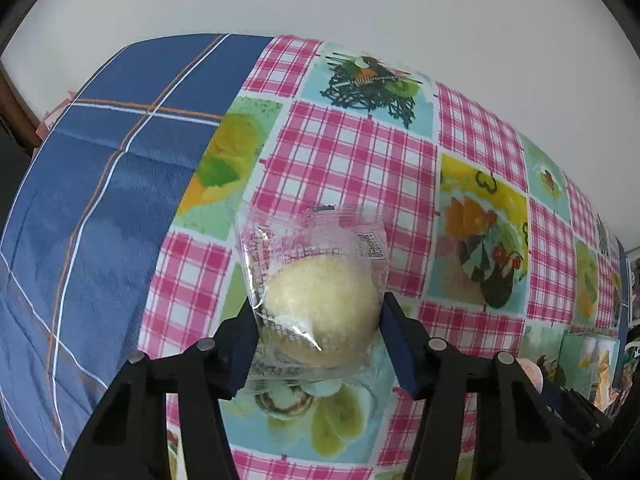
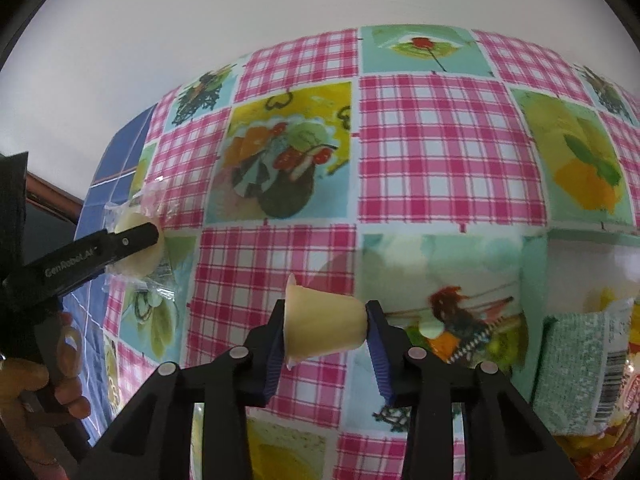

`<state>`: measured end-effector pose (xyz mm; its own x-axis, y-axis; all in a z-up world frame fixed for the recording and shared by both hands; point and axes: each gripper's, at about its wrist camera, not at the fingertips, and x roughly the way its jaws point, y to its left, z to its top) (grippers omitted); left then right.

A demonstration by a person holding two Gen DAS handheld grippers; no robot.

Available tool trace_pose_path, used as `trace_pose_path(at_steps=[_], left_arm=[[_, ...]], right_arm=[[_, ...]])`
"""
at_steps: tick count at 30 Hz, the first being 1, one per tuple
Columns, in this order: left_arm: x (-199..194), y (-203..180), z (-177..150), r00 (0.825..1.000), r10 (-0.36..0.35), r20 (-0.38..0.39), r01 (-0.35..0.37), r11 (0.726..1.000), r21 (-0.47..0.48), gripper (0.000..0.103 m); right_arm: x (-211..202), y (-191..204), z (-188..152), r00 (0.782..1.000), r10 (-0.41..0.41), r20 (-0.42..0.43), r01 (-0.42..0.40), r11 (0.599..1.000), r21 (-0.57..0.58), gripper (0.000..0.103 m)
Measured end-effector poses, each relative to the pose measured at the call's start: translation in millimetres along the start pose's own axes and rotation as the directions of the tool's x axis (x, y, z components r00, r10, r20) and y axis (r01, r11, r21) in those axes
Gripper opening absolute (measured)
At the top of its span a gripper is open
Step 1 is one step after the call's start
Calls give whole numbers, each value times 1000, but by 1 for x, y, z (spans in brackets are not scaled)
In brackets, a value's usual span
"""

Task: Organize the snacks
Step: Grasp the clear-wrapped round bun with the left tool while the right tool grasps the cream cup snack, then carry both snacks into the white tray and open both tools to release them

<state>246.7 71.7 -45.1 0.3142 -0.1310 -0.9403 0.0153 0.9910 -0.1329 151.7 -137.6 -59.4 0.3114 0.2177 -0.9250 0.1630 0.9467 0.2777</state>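
A pale round bun in a clear wrapper (image 1: 324, 304) lies on the pink-checked tablecloth (image 1: 352, 152). My left gripper (image 1: 318, 328) is shut on it, with a blue pad against each side of the wrapper. In the right wrist view the same bun (image 2: 136, 264) shows at the far left under a black finger (image 2: 120, 240) of the left gripper. My right gripper (image 2: 326, 328) is shut on a small cream-coloured jelly cup (image 2: 324, 320). The cup is turned sideways above the cloth, rim against the left pad and base against the right pad.
A blue plaid cloth (image 1: 100, 200) covers the table's left part. At the right stands a box (image 2: 536, 280) wrapped in the same pattern, with a green packet (image 2: 576, 368) and other snack bags in it. A person's hand (image 2: 24, 392) holds the left gripper's handle. A white wall rises behind.
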Motion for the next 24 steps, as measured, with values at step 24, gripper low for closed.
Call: trace_pose_path(at_steps=[24], left_arm=[[-52, -30, -128, 990, -134, 38, 140, 961, -238, 56]], right_arm=[[-52, -36, -71, 999, 40, -9, -39, 998, 49, 40]])
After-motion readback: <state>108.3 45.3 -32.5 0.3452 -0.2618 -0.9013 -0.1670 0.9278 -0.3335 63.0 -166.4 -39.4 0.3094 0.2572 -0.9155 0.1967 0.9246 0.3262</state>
